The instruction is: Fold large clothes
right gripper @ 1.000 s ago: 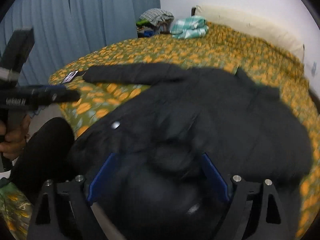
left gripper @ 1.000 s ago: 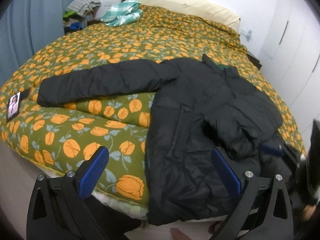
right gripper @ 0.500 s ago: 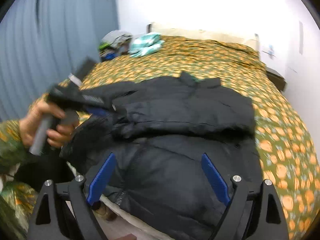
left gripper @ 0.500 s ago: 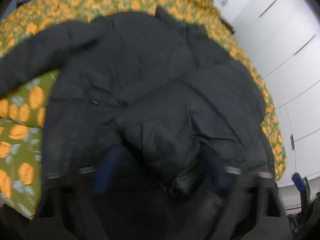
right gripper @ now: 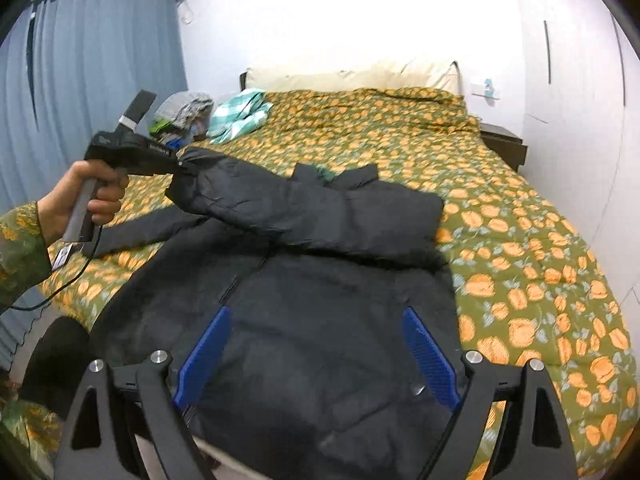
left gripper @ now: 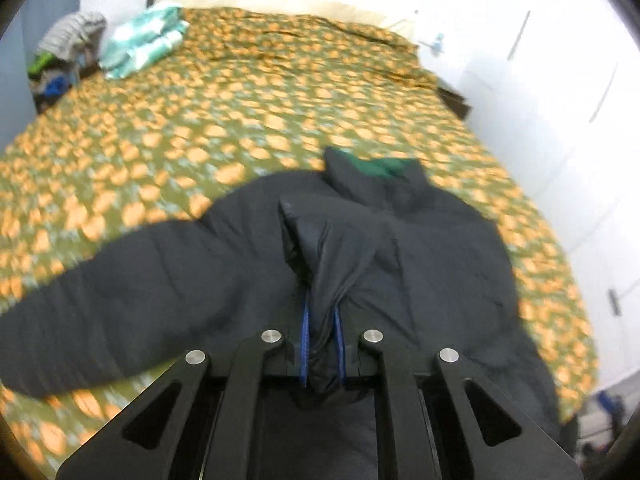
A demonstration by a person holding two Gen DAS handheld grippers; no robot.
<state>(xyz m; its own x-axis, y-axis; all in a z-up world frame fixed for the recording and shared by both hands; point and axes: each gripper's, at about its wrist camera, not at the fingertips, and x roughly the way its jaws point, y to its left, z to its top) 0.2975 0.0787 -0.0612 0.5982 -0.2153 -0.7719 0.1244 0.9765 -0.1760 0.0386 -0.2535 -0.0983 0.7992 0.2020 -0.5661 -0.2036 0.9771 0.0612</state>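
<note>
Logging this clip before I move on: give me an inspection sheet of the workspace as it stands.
Surface: bed with orange-patterned quilt.
Job's things: black jacket spread on it; one sleeve lifted across the body.
Clutter: folded checked cloth, clothes pile near the headboard.
Grippers: left hand-held gripper shut on the sleeve; right hand-held gripper open above the hem.
Cables: thin lead below the left handle.
Surroundings: blue curtain, white wardrobe.

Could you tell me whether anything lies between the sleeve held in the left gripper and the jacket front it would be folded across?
Nothing visible does. The left gripper is shut on the sleeve, lifted above the black jacket, whose front lies bare. The right gripper hangs open above the hem.
</note>
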